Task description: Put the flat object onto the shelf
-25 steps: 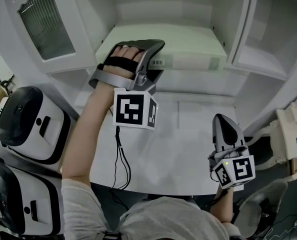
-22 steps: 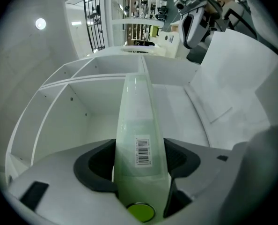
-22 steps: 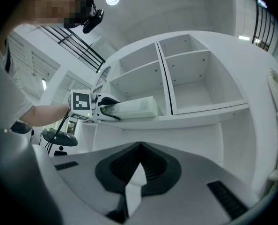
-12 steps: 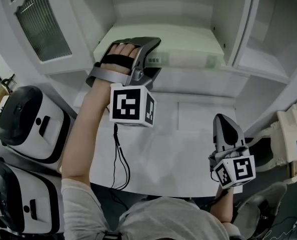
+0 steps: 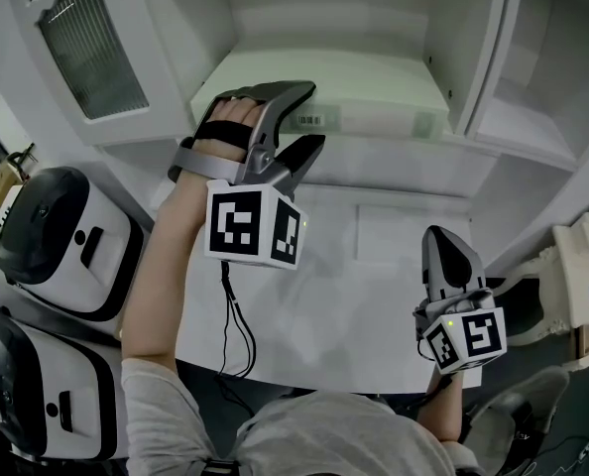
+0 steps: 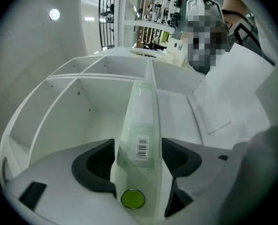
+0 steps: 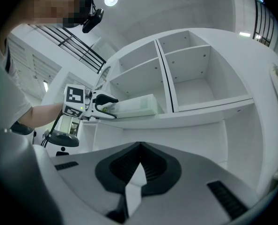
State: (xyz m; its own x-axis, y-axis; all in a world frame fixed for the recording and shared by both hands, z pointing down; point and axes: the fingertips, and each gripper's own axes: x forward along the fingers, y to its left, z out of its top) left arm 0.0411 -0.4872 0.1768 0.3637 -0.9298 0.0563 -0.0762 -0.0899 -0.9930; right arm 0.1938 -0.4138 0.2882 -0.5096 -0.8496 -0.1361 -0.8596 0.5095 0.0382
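Note:
The flat object is a pale green translucent case (image 5: 374, 119) with a barcode label, lying on the white shelf board (image 5: 394, 154) in the left compartment. My left gripper (image 5: 314, 115) reaches level to the case's left front corner. Its jaws have just been opening and stand wide on either side of the case (image 6: 141, 125), with narrow gaps at both pads. A green button (image 6: 132, 198) shows on the case's near end. My right gripper (image 5: 441, 236) hovers over the table's right front, shut and holding nothing (image 7: 139, 146). From there the case (image 7: 136, 106) and the left gripper (image 7: 104, 108) show on the shelf (image 7: 200, 114).
A white table (image 5: 374, 296) lies below the shelf, with a black cable (image 5: 237, 315) dangling over its left part. Two white and black devices (image 5: 66, 246) (image 5: 37, 395) stand at the left. A door with ribbed glass (image 5: 86, 43) hangs open upper left. A divider (image 5: 478, 48) bounds the compartment.
The left gripper's jaws have spread apart, the lower one dropping away from the case. The hand rolled slightly and its marker cube shifted left. The right gripper has stayed put.

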